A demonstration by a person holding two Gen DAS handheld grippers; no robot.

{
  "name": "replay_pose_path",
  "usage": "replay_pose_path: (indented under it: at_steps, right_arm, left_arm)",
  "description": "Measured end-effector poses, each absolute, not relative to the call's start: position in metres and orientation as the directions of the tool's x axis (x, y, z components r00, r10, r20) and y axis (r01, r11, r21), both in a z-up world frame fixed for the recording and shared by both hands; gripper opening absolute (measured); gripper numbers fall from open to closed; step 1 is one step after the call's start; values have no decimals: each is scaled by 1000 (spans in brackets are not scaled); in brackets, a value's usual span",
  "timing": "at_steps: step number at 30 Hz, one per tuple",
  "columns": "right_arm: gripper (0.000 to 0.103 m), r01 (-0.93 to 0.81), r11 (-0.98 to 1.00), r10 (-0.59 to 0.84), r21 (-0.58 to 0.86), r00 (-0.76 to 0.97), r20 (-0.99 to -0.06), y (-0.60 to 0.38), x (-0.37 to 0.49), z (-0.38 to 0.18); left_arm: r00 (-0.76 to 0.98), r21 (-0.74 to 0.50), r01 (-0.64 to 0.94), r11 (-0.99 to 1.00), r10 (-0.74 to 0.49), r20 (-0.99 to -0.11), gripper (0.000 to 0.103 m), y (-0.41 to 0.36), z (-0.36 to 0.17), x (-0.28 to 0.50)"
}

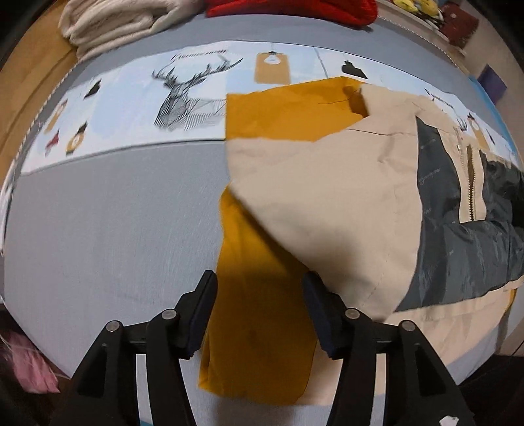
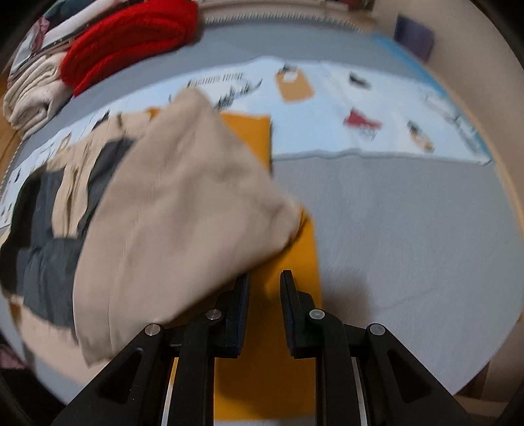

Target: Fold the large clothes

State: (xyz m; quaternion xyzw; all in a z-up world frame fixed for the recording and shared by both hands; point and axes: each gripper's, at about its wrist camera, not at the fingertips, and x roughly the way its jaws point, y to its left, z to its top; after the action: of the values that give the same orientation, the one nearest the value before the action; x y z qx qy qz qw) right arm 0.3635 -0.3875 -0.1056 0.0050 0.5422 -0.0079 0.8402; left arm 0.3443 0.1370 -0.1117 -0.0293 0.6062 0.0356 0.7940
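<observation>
Ahead of your left tool [image 1: 258, 288], red knit [image 1: 288, 9] and cream stack [image 1: 108, 26]; both tools [image 2: 264, 288] parted, nothing gripped, over the beige-mustard jacket [image 1: 311, 183], rumpled.

The right wrist view was blurred by motion: the beige jacket [image 2: 183, 209] had soft edges, and the printed band [image 2: 360, 108] on the bed showed only smeared shapes. The jacket covered most of the mustard cloth [image 2: 288, 295], so how far it reached underneath could not be told. In the left wrist view the jacket's zipper side [image 1: 471, 183] was cut by the right edge. The cream pile [image 1: 108, 29] and the red knit [image 1: 288, 9] were cut by the top edge.
</observation>
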Motion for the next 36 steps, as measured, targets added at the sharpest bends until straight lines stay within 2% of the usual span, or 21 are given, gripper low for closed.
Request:
replay_pose_path:
  at_steps: [6,25,27,29,30,32,36]
  right_arm:
    - [21,34,999,-41,-28,503,-863,-386,376,-99]
    - [23,-8,1000,22,21,488,-872,-382,436,-124]
    - [23,-17,1000,29,24,488,-873,-379,441,-126]
    - [19,-18,1000,27,20,497,-868,-375,443,-125]
    - [9,-15,1000,25,20,503,-864,-374,444,-124]
    - [4,0,1000,25,29,520,-854,-375,444,-121]
    - [2,71,993,36,92,562,-826,-387,445,-111]
  left_arm:
    - [246,55,-82,995,74,-967,54,129,-123,370]
    - [263,50,-136,989,85,-961,57,130,-130,434]
    - [267,45,-143,989,83,-960,52,133,-130,436]
    - [270,38,-155,987,80,-959,35,138,-128,438]
    - [273,28,-167,986,73,-959,30,142,-127,439]
    - [279,10,-188,982,63,-958,7,148,-125,440]
    - [313,-24,-237,971,53,-948,4,160,-117,438]
